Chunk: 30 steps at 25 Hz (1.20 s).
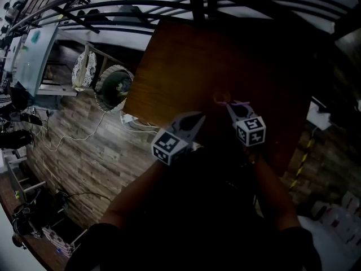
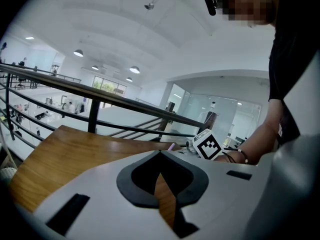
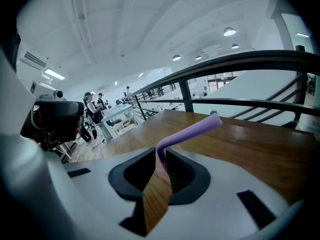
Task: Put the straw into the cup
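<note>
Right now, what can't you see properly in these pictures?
Straw's lower end: right gripper view, pinched out of sight inside the shut right gripper.
Rest of the straw: left gripper view, only a tiny purple tip shows past the shut left gripper.
Cup: I can't find it for sure anywhere; the head view is too dark near the straw.
Table's right side: head view, lost in shadow.

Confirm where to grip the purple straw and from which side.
Take the straw on the straight section beside its bend, pads across the tube, coming from behind so the rest projects forward. The right gripper is shut on it that way: it kinks at the jaw tips and the free length angles up and right, likely enough to lead with.
</note>
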Tool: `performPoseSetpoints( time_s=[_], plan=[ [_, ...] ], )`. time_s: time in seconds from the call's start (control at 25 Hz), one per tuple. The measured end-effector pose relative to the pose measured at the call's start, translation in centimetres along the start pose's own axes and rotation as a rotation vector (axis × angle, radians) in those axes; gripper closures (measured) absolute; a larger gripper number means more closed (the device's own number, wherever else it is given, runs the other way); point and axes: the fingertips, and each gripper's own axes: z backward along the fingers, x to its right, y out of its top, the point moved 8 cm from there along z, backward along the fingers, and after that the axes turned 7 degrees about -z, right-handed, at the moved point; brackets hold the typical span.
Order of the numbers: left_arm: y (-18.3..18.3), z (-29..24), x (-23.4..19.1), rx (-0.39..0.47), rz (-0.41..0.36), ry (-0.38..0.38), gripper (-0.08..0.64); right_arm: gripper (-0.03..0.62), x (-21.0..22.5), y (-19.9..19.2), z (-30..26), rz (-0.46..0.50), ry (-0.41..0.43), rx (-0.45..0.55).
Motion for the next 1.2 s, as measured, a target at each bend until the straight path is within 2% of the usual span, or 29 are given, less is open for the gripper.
performPoseSetpoints(
  time_s=[0.44, 0.84, 1.2],
  plan=[
    [0.1, 1.8, -0.1, 0.013, -0.012, -0.004, 0.554, 0.492, -0.5, -0.6, 0.9, -0.03, -0.054, 0.018],
    [0.9, 3.5, -0.3, 0.04, -0.039, -0.019, 0.554, 0.492, -1.6, -1.1, 2.3, -0.052, -0.098, 0.052],
    [1.8, 4.9, 0.8, 0.082, -0.064, -0.04, 0.554, 0.495, -4.2, -0.1, 5.6, -0.016, -0.126, 0.123]
  ],
)
